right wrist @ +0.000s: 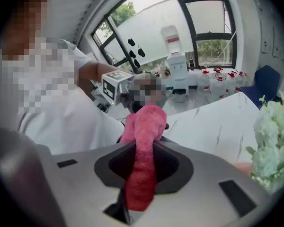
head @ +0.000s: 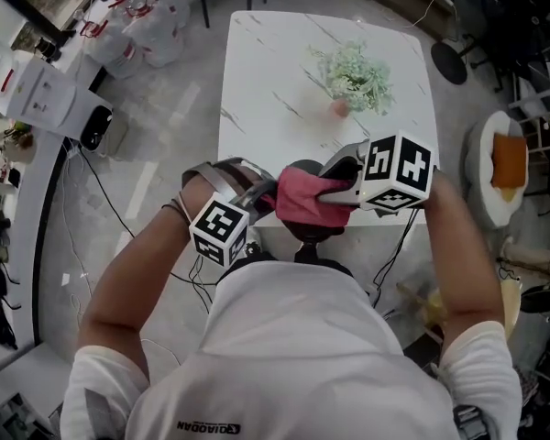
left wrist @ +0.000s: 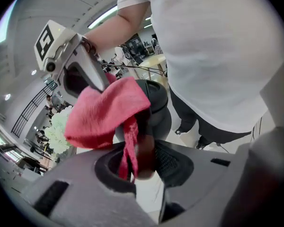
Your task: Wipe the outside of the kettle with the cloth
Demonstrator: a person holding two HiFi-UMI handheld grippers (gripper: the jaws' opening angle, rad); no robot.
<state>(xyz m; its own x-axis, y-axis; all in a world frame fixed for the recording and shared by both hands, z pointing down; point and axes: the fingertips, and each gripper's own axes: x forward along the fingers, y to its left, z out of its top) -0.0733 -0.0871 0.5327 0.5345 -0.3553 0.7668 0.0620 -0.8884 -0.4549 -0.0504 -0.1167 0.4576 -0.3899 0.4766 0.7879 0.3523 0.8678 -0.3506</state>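
Grip check: left gripper [head: 264, 196] jaws clamp the kettle [left wrist: 160, 117] by its handle [left wrist: 144, 152]; right gripper [head: 337, 191] jaws pinch the cloth [head: 310, 198], draped on the kettle's top, body just below

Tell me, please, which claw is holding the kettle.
The left claw, clamped on the kettle by its handle; the right claw pinches only the cloth.
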